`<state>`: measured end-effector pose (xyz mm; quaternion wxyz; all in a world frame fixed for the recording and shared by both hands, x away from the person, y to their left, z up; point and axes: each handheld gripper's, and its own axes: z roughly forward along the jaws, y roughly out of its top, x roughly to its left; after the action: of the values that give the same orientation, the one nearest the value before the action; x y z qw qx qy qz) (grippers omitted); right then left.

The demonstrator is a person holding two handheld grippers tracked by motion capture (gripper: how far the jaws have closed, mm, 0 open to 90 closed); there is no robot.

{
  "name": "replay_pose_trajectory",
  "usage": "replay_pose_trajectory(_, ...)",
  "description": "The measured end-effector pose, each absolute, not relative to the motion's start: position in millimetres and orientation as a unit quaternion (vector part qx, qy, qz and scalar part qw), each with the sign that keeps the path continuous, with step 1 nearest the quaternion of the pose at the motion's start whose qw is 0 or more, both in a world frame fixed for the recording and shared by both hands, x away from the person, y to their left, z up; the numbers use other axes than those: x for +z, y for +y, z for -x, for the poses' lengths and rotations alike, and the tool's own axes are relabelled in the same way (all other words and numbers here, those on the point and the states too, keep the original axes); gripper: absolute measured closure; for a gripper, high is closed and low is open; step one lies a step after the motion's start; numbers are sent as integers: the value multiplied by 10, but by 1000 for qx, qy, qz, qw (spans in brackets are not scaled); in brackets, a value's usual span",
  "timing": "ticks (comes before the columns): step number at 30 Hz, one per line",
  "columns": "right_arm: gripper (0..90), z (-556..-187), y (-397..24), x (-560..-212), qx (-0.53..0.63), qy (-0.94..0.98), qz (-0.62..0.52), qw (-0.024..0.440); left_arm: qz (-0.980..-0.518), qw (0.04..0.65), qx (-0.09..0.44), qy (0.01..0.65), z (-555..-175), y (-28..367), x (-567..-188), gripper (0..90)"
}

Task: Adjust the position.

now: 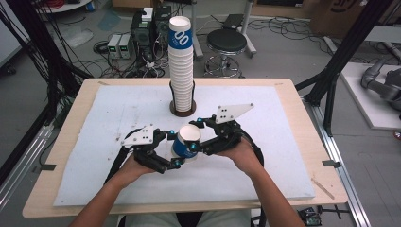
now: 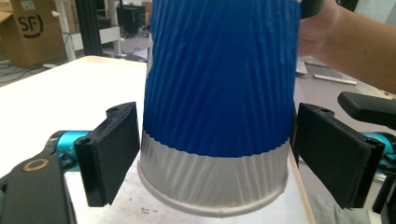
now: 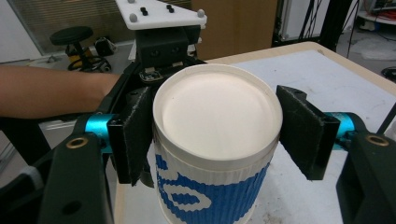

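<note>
At the left of the high view, the left hand-held gripper [image 1: 176, 150] is brought up to the lower, wider end of an upside-down blue and white paper cup [image 1: 187, 142]. In the left gripper view its black pads [image 2: 112, 151] are seen standing open on either side of the cup's [image 2: 219, 107] white rim band, just beside it, one perhaps brushing it. The cup is held near the front middle of the white-covered counter [image 1: 265, 156]. At the right, the right hand-held gripper [image 1: 196, 135] is closed on the cup's upturned base end [image 3: 217, 116], one pad [image 3: 135, 135] pressed to its side. Farther back, a tall stack of cups [image 1: 181, 61] is seen standing in a holder.
</note>
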<state>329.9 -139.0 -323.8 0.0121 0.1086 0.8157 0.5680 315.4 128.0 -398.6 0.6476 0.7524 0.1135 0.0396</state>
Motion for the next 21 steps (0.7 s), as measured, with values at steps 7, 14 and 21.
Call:
replay_pose_trajectory(7,318,-3300,-1437,-3273,571,813,-115,7,-758,642,39,104,-3172,1258,-3996,210)
replay_pose_trajectory(14,319,-3312,-1457,-3290,571,813,-116,7,-771,627,50,99,-3162,1288,-3955,276)
replay_pose_trajectory(21,203,-3309,-1482,-3307,576,806,-133,12,-792,601,49,98,-3179,1277,-3873,289)
